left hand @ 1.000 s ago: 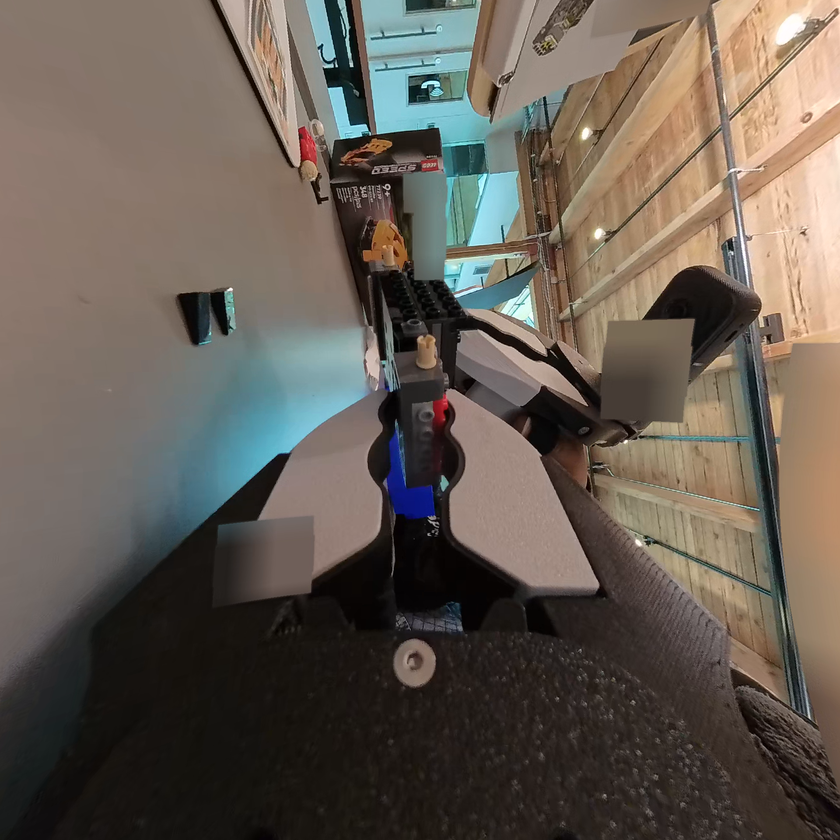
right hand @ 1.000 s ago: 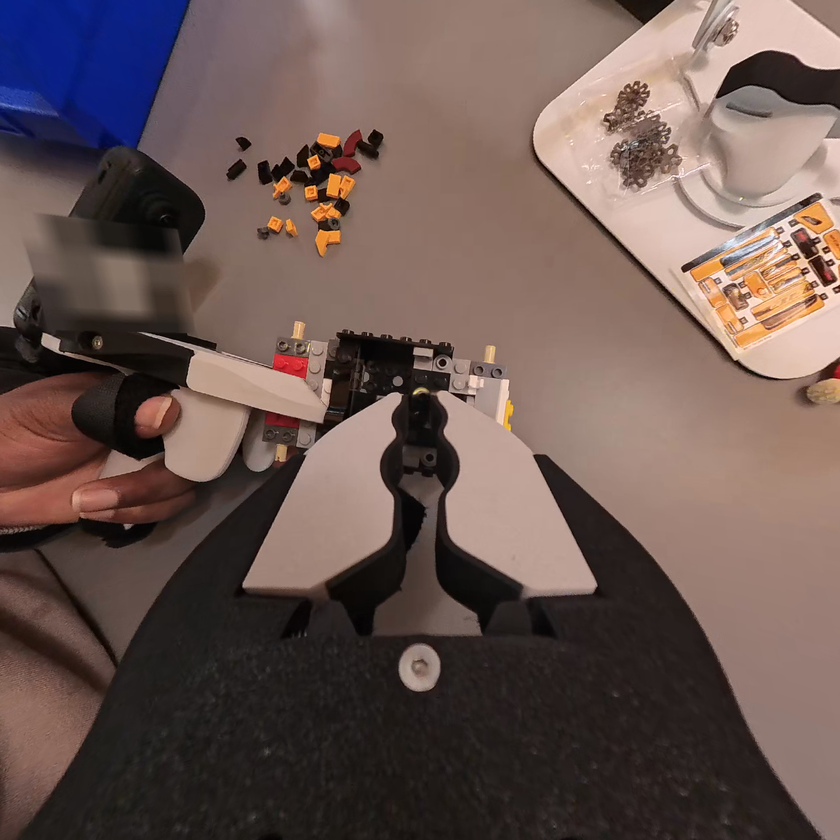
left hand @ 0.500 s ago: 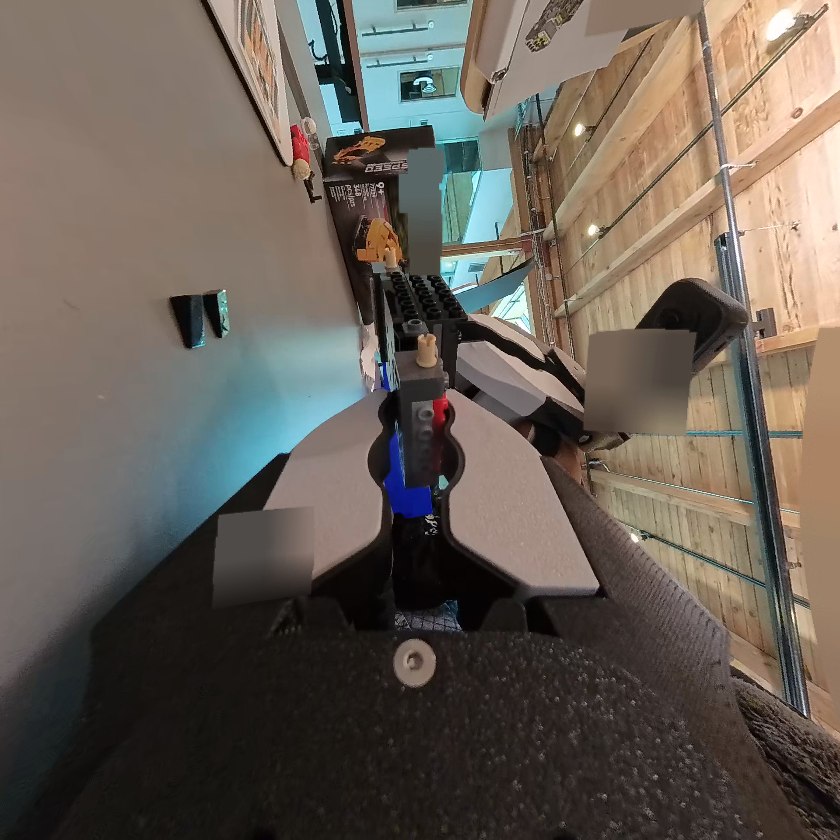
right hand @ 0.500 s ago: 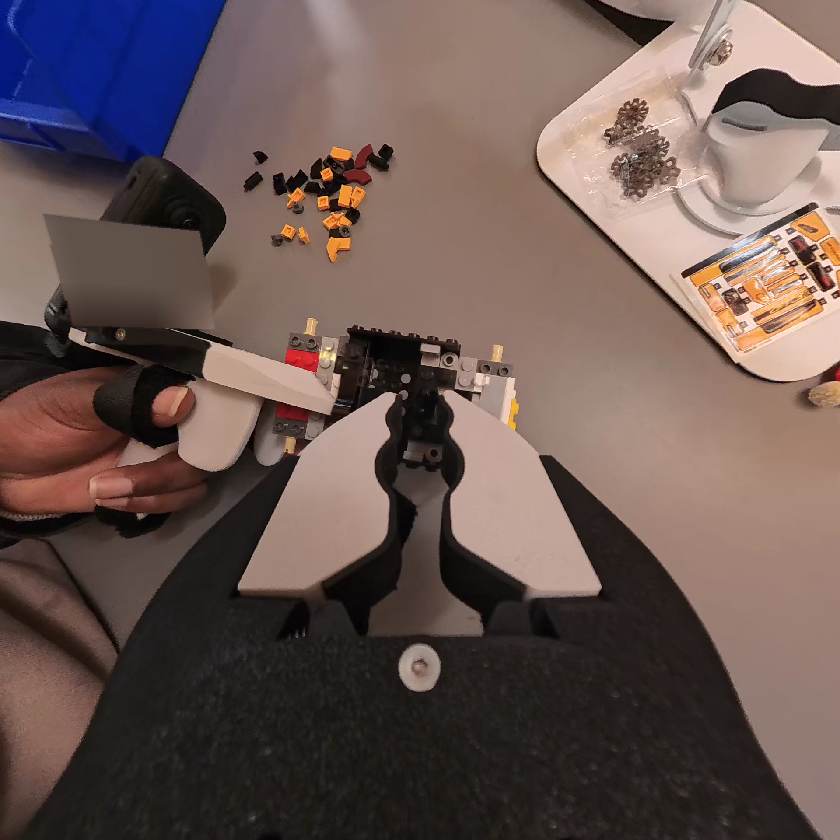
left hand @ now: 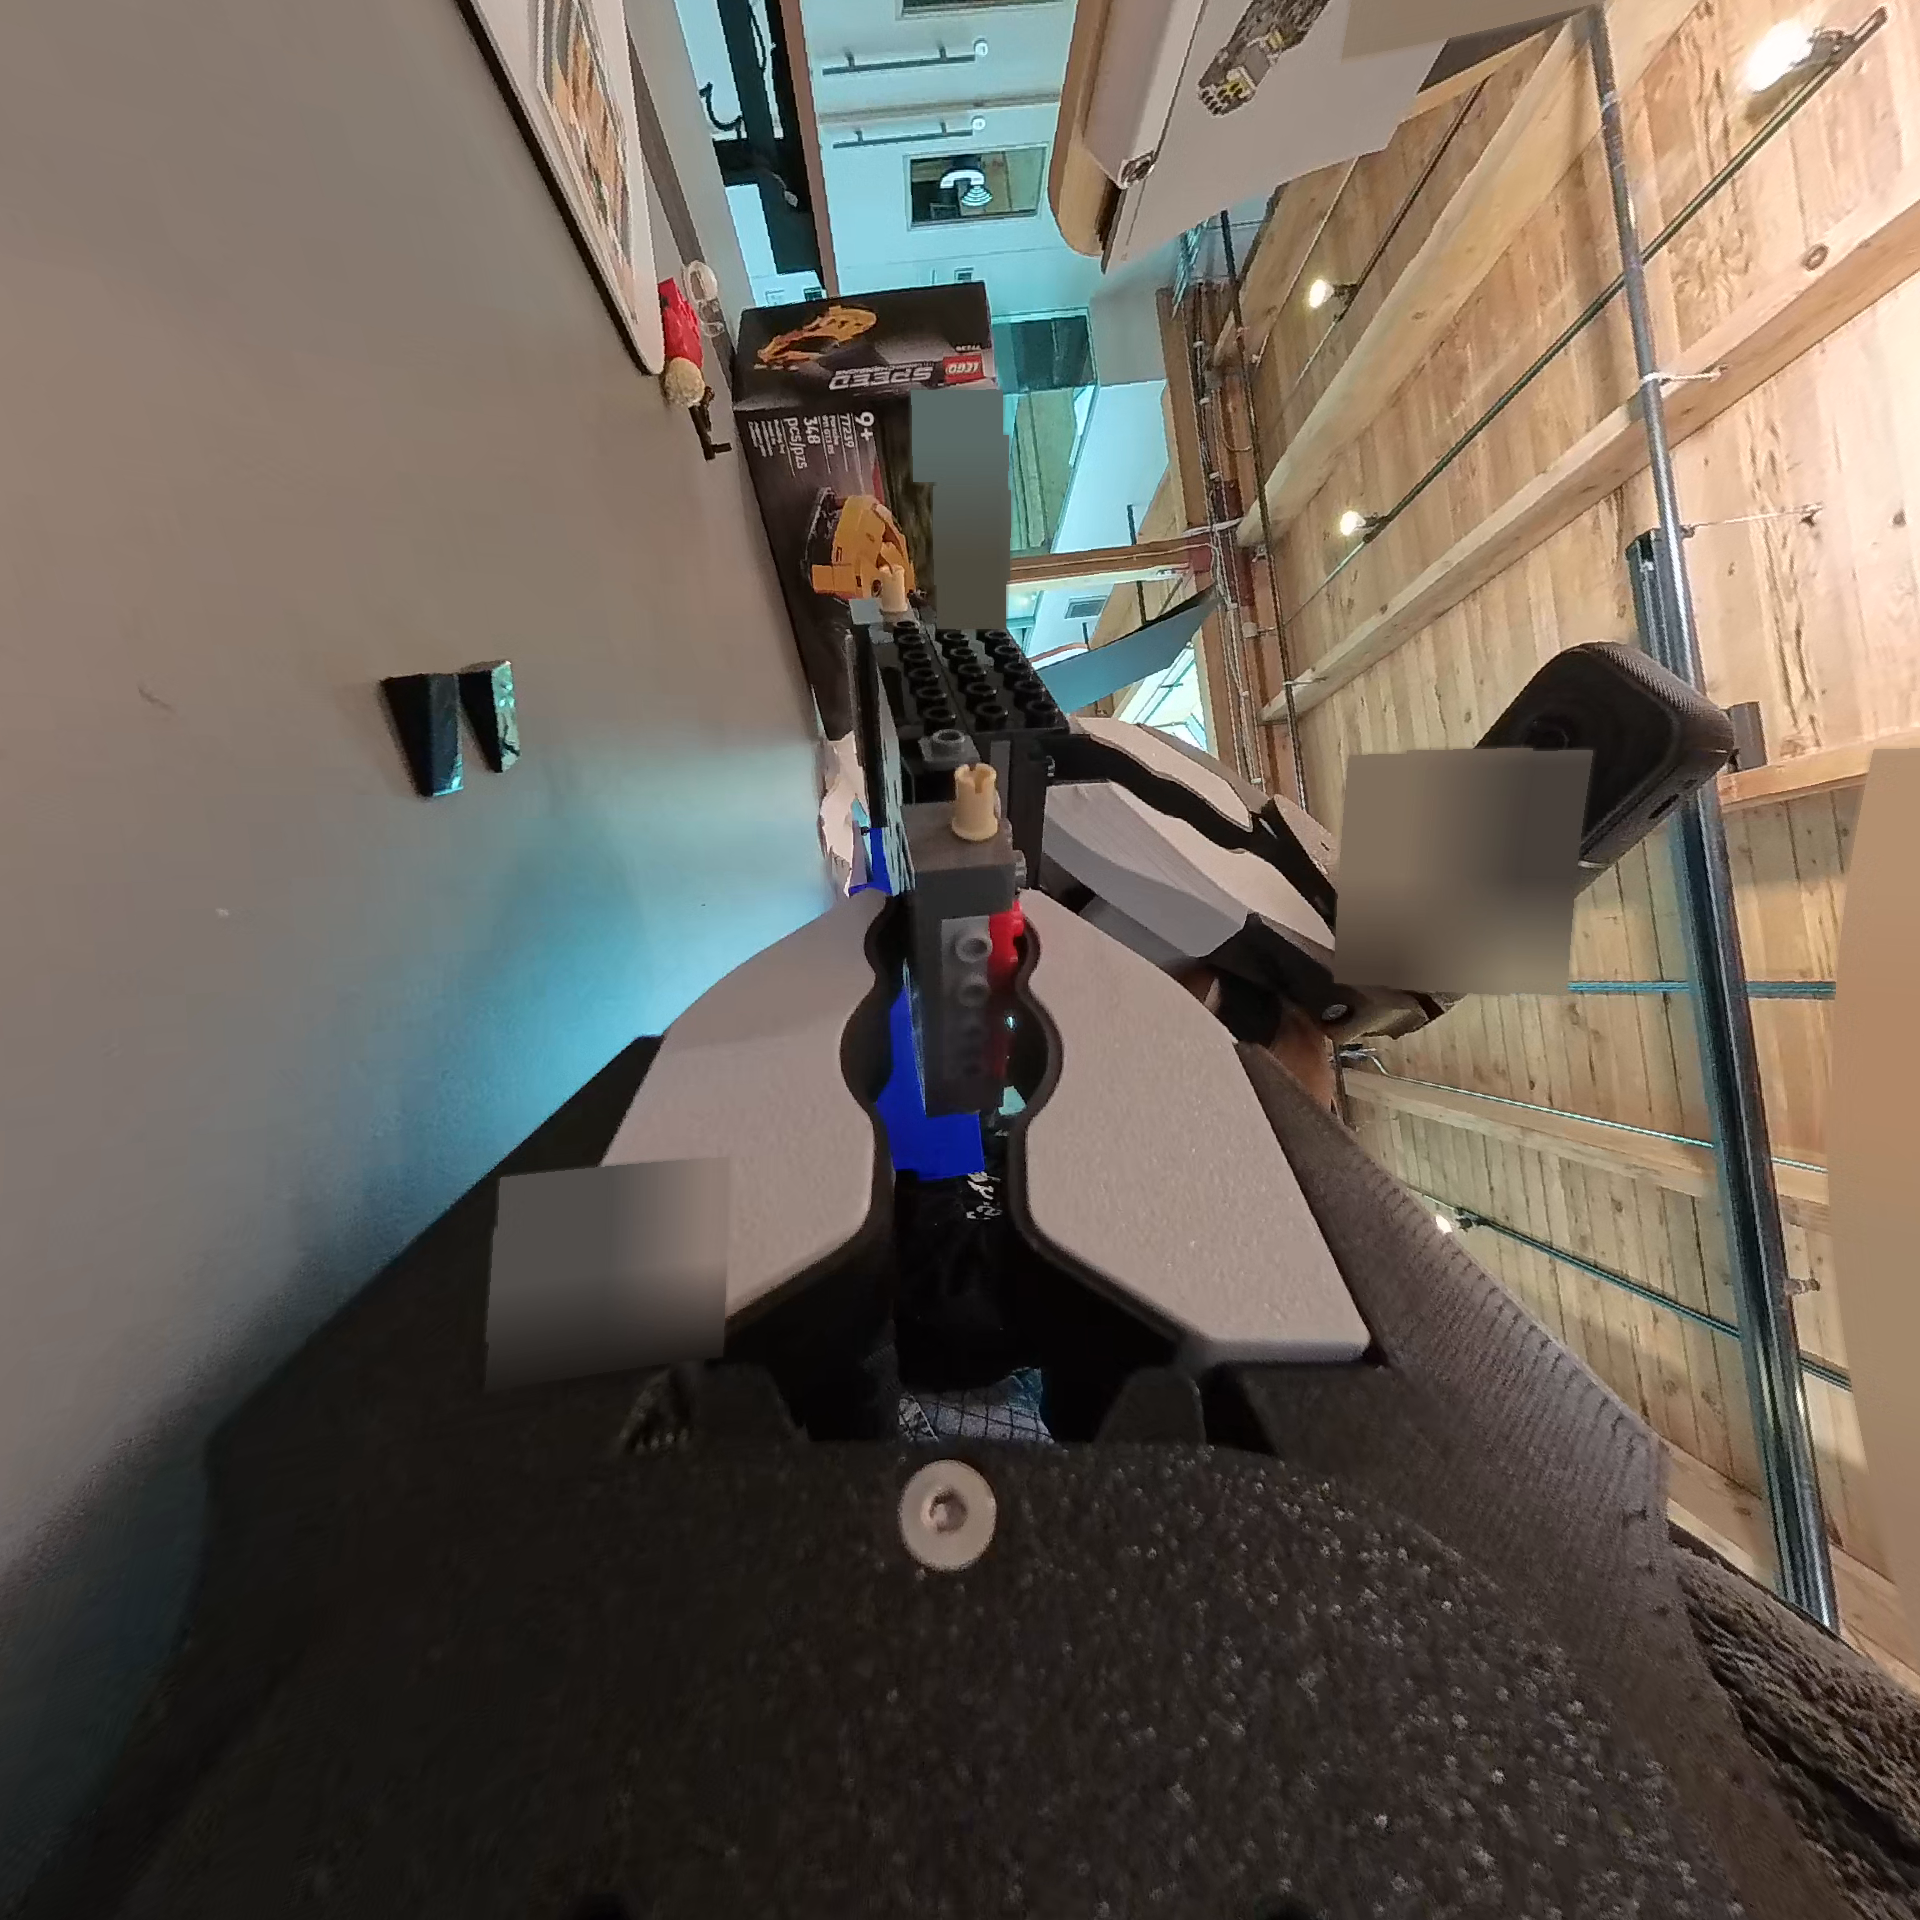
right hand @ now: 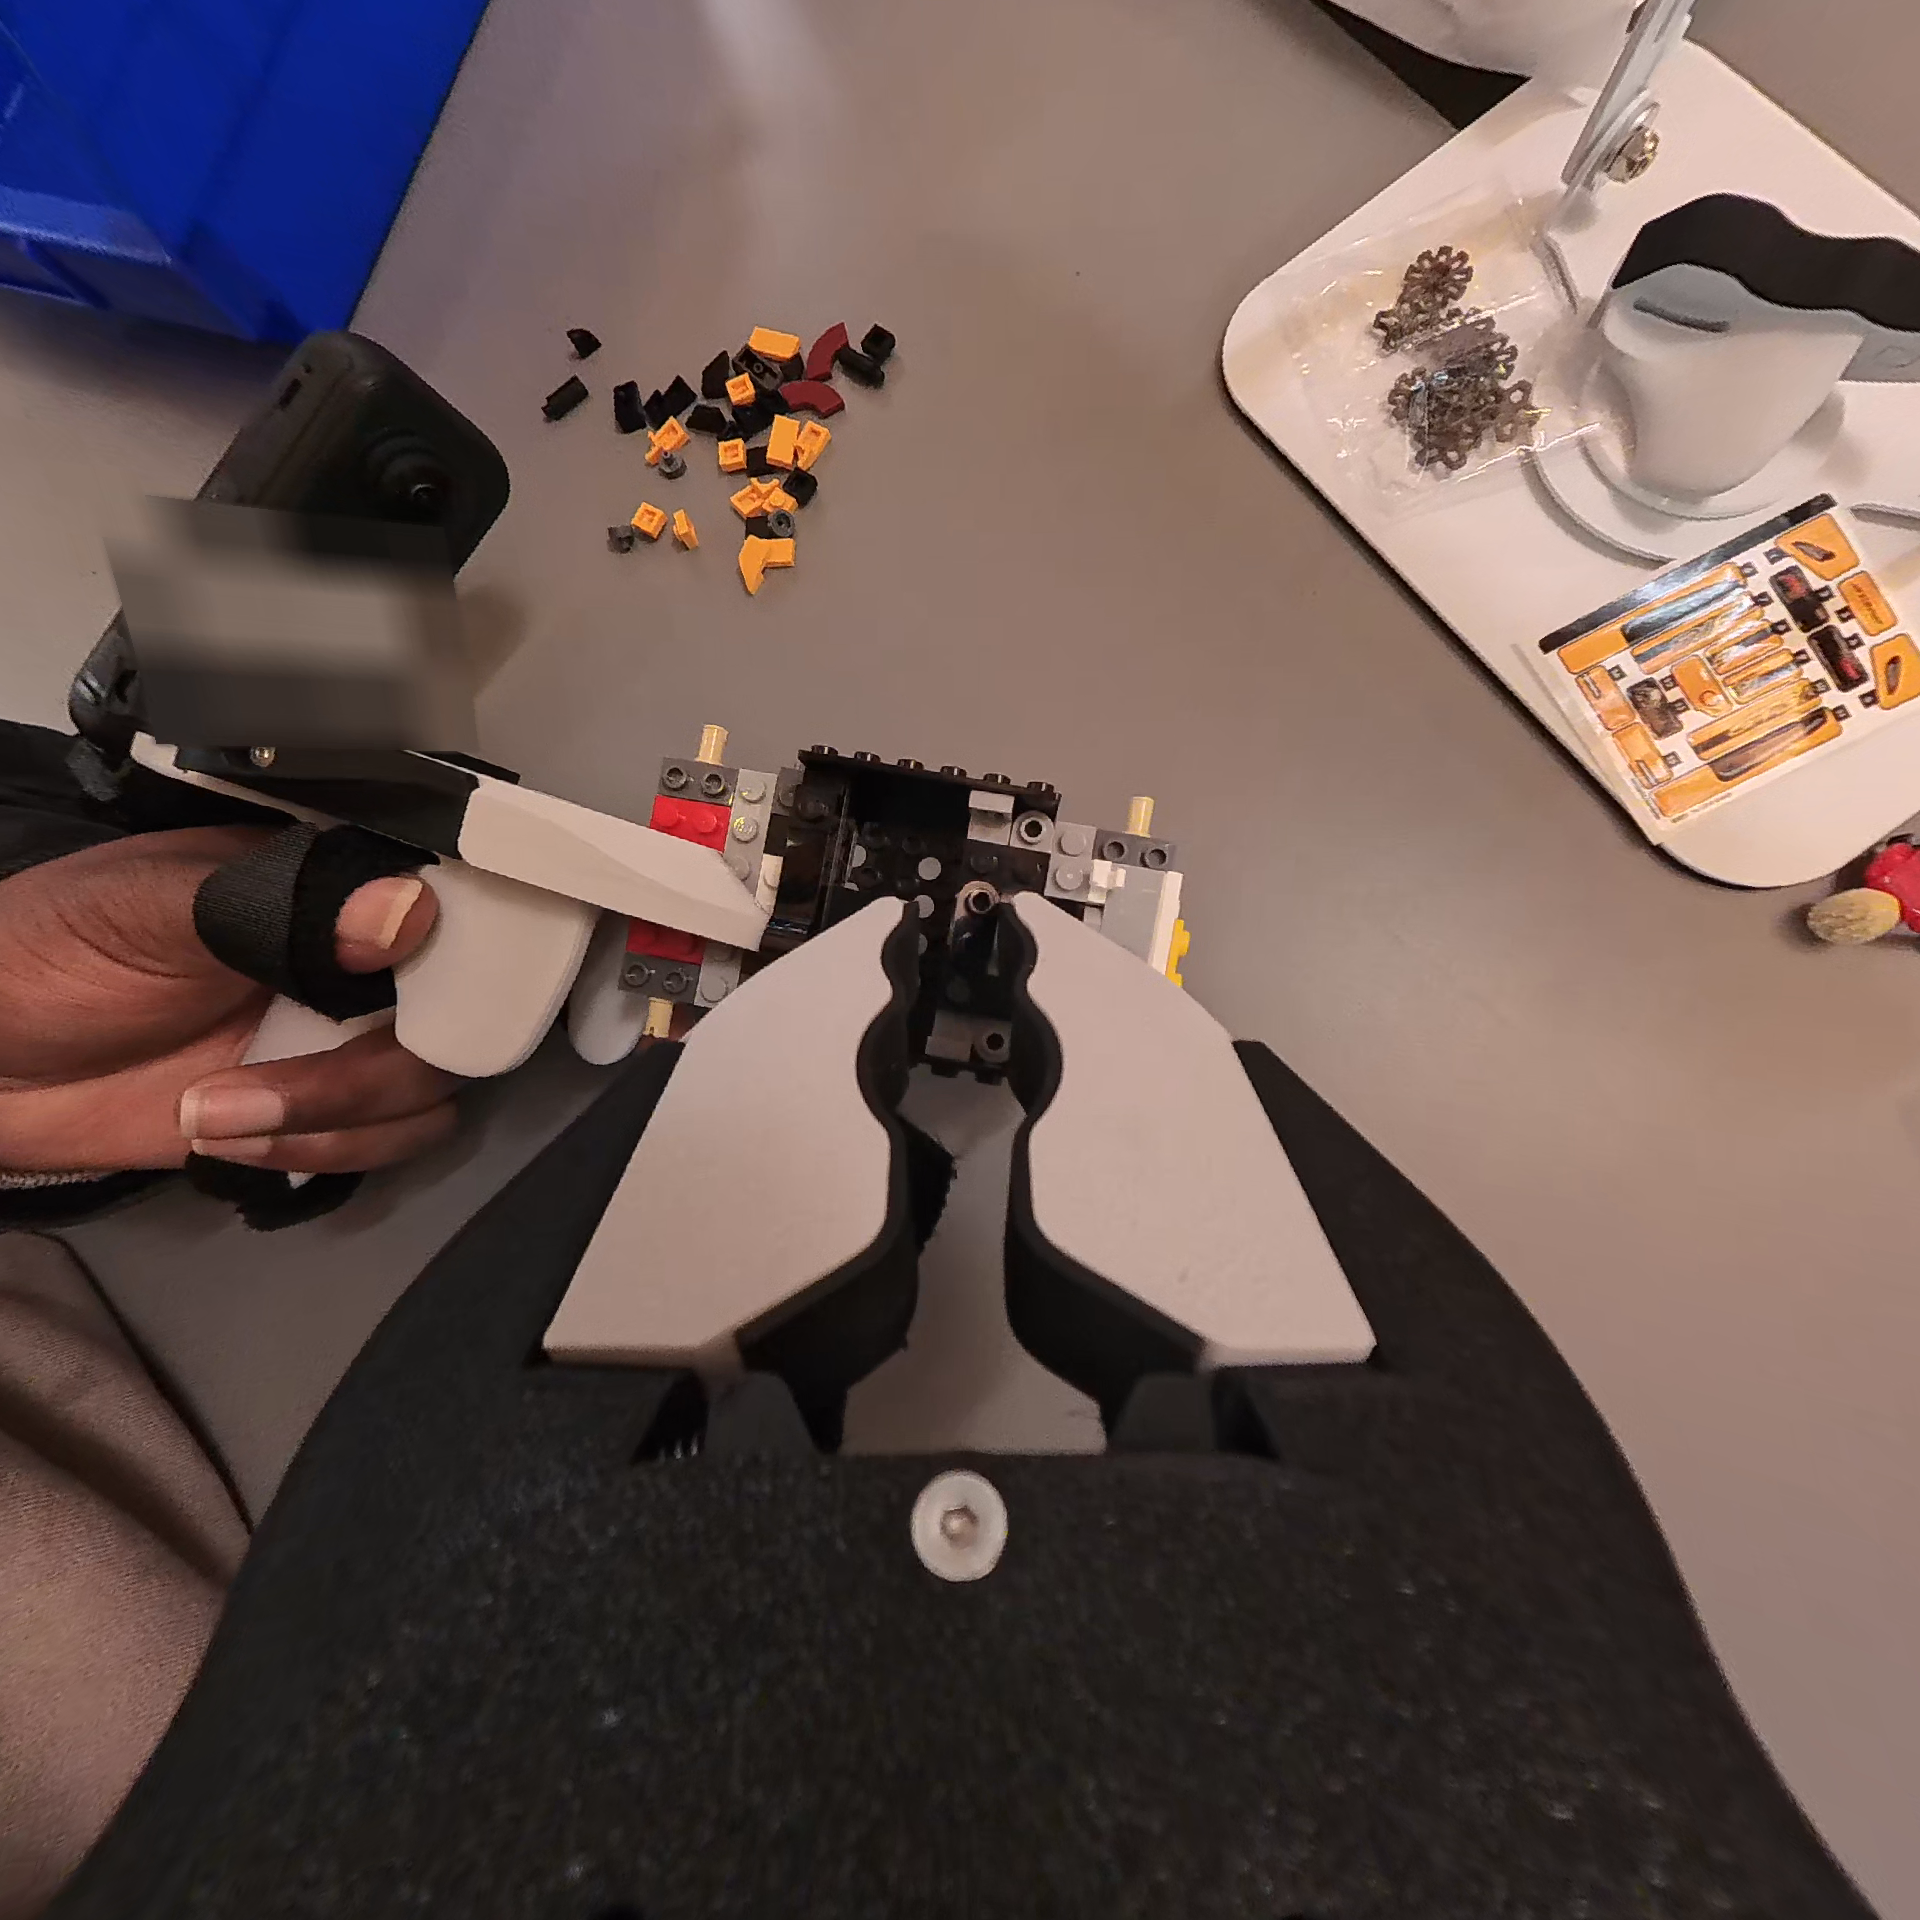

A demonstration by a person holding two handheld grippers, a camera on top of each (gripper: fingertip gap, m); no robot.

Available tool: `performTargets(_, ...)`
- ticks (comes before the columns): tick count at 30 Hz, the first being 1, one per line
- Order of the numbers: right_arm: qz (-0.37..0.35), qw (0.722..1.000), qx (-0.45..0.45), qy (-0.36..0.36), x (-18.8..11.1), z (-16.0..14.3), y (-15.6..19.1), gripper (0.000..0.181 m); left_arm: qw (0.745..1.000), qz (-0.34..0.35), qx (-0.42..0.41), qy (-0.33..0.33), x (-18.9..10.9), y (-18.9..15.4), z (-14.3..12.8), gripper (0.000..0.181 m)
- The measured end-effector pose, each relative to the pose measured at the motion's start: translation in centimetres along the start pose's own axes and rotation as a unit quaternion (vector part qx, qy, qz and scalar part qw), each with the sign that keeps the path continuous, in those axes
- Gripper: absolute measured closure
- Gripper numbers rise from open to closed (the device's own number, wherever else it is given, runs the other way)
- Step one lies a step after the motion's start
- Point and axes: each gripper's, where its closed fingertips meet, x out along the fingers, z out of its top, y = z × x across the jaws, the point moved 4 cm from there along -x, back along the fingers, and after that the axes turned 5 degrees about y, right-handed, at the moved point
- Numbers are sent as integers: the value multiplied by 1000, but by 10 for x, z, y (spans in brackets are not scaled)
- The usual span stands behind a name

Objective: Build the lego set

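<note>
The model (right hand: 914, 842) mixes black, grey, red, white and yellow bricks with tan pins, blue showing underneath (left hand: 914, 1122), loose bricks (right hand: 743, 442) are orange, black and dark red, the tray (right hand: 1340, 416) white, the sticker sheet (right hand: 1735, 675) orange-and-black, the table (right hand: 1143, 582) grey

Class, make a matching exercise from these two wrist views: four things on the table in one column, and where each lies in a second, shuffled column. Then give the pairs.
Things
1. lego car chassis
2. loose orange and black pieces
3. sticker sheet
4. blue bin

Places
A. on the white tray, right side of the right wrist view
B. far left corner of that view
C. clamped at one end by the left claw, with the right claw at its middle
D. scattered on the bare grey table beyond the build

Pairs: 1-C, 2-D, 3-A, 4-B
</note>
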Motion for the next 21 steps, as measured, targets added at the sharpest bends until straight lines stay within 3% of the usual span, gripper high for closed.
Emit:
performTargets(16, 5, 1000, -3, -11, -5, 1, 0, 165, 1000, -5, -6, 3, 1, 0, -1, 164)
performTargets(21, 27, 998, 8, -63, -28, 9, -10, 158, 1000, -17, -6, 9, 0, -2, -1, 164)
